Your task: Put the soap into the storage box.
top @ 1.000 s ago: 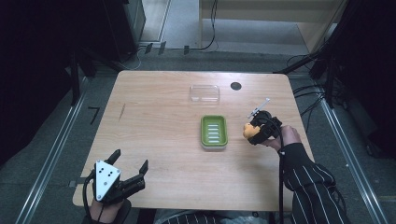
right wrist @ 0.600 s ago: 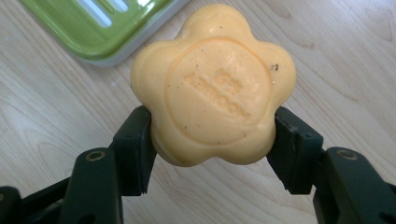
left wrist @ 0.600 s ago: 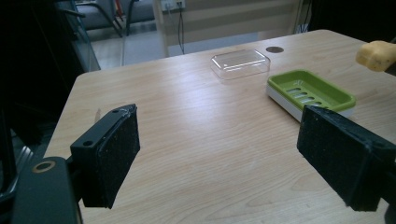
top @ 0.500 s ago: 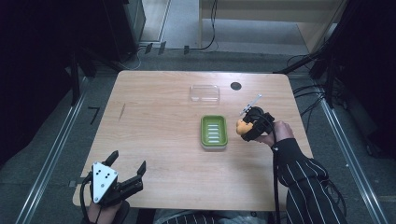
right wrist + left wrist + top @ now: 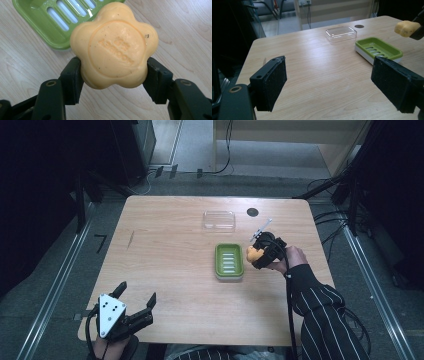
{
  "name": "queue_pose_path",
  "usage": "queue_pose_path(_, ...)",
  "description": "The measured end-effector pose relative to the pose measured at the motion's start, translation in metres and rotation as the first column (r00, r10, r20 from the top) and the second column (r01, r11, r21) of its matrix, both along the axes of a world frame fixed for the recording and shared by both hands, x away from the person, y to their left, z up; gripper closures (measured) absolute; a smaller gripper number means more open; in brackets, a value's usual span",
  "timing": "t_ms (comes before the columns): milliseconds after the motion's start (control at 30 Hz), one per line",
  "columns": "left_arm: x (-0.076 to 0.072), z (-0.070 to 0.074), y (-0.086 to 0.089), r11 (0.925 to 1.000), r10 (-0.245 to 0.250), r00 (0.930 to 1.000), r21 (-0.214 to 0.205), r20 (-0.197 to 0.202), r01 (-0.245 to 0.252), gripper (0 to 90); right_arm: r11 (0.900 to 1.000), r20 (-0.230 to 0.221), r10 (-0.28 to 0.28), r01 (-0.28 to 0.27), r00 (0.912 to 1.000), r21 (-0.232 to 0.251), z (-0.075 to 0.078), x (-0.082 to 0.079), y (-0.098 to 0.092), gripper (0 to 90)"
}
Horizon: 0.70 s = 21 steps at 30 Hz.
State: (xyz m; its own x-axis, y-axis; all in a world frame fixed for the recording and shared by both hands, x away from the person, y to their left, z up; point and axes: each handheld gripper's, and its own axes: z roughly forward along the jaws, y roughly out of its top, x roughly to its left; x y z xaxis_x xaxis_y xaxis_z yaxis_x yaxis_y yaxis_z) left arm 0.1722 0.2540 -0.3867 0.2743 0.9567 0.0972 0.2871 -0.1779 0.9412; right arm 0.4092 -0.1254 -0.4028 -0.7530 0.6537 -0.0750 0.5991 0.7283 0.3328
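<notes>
A yellow flower-shaped soap bar (image 5: 113, 45) sits clamped between the jaws of my right gripper (image 5: 260, 254), held just above the table beside the right edge of the green soap dish (image 5: 229, 261). The soap (image 5: 253, 253) also appears at the top right of the left gripper view (image 5: 406, 28), with the green soap dish (image 5: 378, 48) below it. The dish's slotted corner (image 5: 53, 17) lies just past the soap. My left gripper (image 5: 134, 309) rests at the table's front left corner, jaws wide open and nothing between its pads (image 5: 272, 82).
A clear plastic lid (image 5: 219, 220) lies on the table behind the dish, with a dark round hole (image 5: 252, 212) in the tabletop to its right. A dark scratch (image 5: 131, 238) marks the left side of the wooden table (image 5: 165, 265).
My right gripper has carried the soap to the left, closer to the green dish. The left gripper has shifted slightly at the front left corner.
</notes>
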Motion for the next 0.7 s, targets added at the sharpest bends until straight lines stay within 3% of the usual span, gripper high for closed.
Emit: queue_pose_path(700,-0.002,0.000,0.003,1.0000,0.008,1.0000,-0.006,-0.002,-0.008,13.7,0.9991,-0.014,0.039,-0.040,0.9991,-0.018,0.002,0.008,0.024,40.1)
